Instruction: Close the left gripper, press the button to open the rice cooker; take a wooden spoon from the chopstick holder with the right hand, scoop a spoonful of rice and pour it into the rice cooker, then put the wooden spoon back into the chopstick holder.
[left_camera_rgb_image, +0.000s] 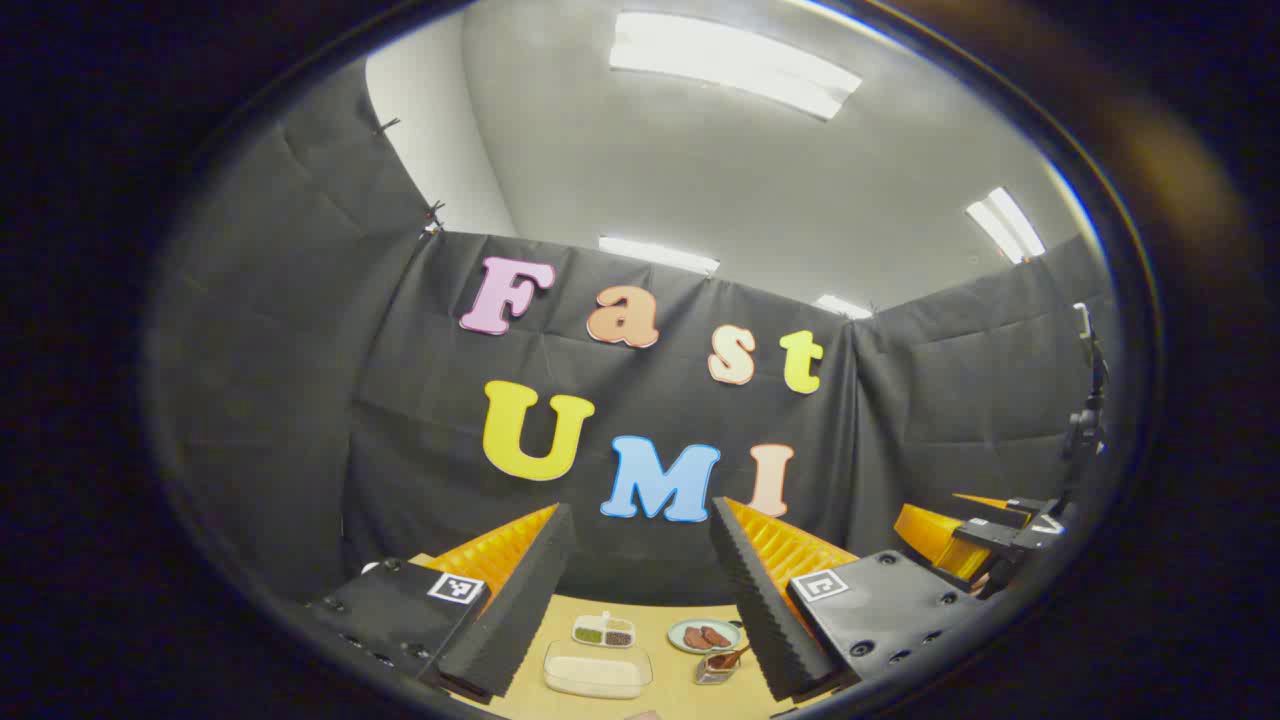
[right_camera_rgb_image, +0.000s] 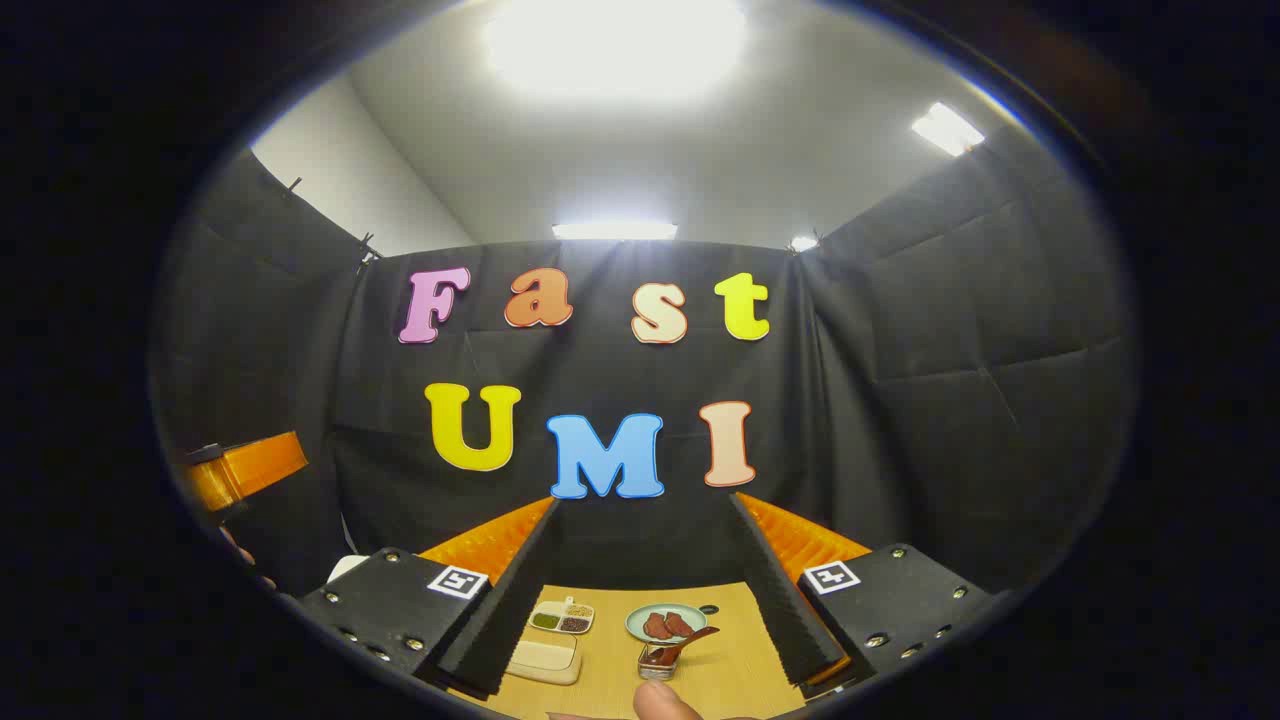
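Both grippers are held high and tilted up toward the booth wall. My left gripper (left_camera_rgb_image: 640, 510) stands open with nothing between its fingers. My right gripper (right_camera_rgb_image: 643, 500) is open too and holds nothing. Far below, on the wooden table (right_camera_rgb_image: 720, 670), a small chopstick holder (right_camera_rgb_image: 657, 662) carries a wooden spoon (right_camera_rgb_image: 690, 640) that leans to the right. The same holder (left_camera_rgb_image: 716, 668) appears in the left gripper view. A shallow white container (left_camera_rgb_image: 597, 672) of rice lies left of it, also seen as the container (right_camera_rgb_image: 543, 657) in the right gripper view.
A divided dish (left_camera_rgb_image: 604, 631) with green and dark fillings and a green plate (left_camera_rgb_image: 704, 635) with brown pieces sit behind the holder. The other gripper (left_camera_rgb_image: 985, 540) shows at far right. A fingertip (right_camera_rgb_image: 665, 706) pokes in at the bottom edge.
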